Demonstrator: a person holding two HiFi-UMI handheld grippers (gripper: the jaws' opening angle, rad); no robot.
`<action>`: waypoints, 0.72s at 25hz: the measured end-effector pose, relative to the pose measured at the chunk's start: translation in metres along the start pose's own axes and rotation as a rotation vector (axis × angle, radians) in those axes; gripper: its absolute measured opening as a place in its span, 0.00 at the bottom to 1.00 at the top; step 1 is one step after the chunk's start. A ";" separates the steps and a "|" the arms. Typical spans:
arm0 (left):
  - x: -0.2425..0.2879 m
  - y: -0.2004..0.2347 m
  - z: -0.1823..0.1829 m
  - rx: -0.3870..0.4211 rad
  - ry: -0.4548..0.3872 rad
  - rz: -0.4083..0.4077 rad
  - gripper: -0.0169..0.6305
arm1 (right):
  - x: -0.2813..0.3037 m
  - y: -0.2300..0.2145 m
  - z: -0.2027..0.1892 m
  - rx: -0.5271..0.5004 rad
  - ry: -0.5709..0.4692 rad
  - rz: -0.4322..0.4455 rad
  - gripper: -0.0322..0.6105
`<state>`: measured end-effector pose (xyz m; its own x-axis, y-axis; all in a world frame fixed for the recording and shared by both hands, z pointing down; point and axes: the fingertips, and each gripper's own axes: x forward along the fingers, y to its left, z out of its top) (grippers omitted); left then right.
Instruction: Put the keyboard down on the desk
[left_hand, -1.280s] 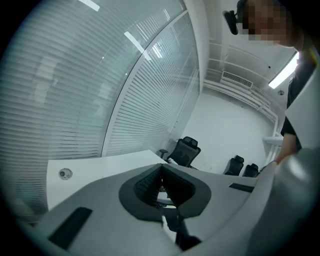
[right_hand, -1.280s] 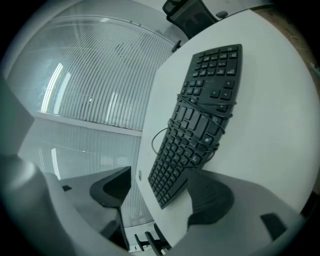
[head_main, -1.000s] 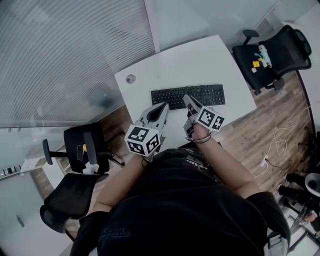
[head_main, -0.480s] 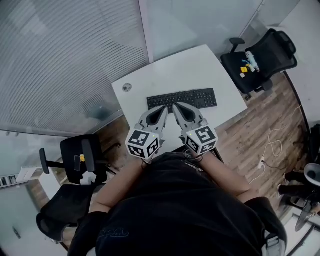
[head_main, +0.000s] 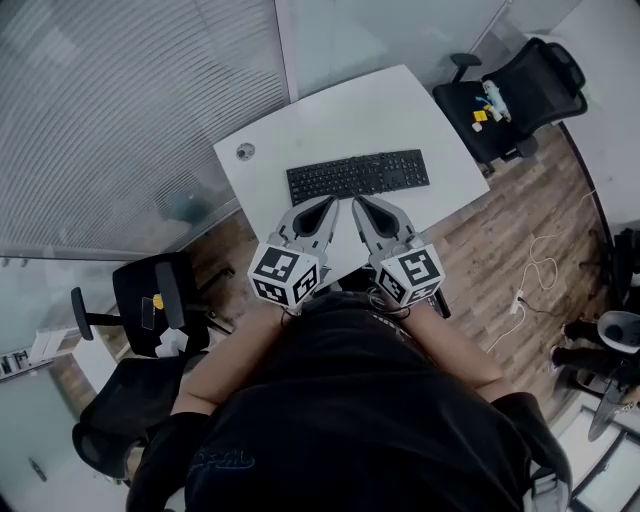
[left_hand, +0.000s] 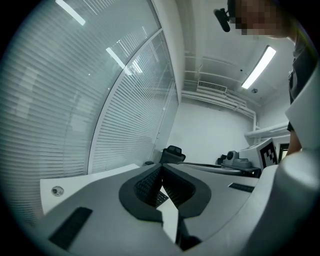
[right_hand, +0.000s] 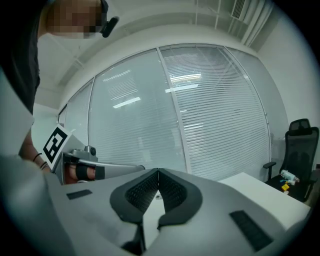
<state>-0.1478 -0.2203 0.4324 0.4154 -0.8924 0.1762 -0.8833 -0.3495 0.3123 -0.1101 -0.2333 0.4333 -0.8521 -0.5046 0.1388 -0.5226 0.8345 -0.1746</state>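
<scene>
Keyboard (head_main: 358, 175) lies on the desk (head_main: 330, 115) while left hand-held gripper (head_main: 327, 202) and right hand-held gripper (head_main: 359, 202) hover side by side, closed, empty.

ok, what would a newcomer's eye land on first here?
The black keyboard, lying flat in the middle of the white desk. Next come the left gripper and right gripper, side by side above the desk's near edge, both shut and empty. A black chair with small colourful things on its seat stands off the desk's right end.
</scene>
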 end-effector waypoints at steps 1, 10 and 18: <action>0.000 -0.003 -0.003 -0.002 0.003 -0.009 0.05 | -0.003 0.002 -0.001 -0.006 0.001 0.000 0.09; 0.006 -0.032 -0.003 0.016 0.003 -0.047 0.05 | -0.031 -0.004 0.002 -0.004 -0.019 -0.015 0.09; 0.020 -0.072 -0.019 0.018 0.031 -0.028 0.05 | -0.069 -0.017 -0.001 -0.007 -0.024 0.007 0.09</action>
<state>-0.0715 -0.2075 0.4310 0.4459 -0.8733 0.1963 -0.8751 -0.3793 0.3005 -0.0420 -0.2127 0.4277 -0.8563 -0.5037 0.1142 -0.5164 0.8396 -0.1687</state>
